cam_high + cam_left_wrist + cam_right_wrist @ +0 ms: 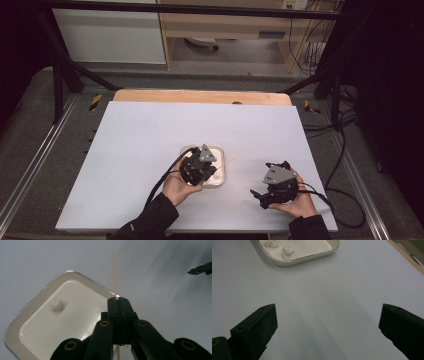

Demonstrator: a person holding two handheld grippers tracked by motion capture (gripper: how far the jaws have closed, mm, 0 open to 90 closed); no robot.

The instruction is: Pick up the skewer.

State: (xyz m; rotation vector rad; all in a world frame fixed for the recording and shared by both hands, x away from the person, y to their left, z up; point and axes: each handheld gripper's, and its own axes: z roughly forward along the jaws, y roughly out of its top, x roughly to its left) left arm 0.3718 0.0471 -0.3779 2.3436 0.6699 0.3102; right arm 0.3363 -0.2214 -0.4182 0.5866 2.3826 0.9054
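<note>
Left gripper (118, 300) pinches the skewer (114, 272) over the tray (15, 322), tip free for spearing, while right gripper (328, 322) waits wide open.

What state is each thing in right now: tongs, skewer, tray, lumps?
Left tongs: shut on the skewer, above the tray's edge.
Right tongs: open, nothing between them, above bare table.
Skewer: clamped, bare tip pointing away past the tray.
Tray: flat on the table, upright.
Lumps: white, loose in the tray, not skewered.
Table: covered by a pale sheet.
</note>
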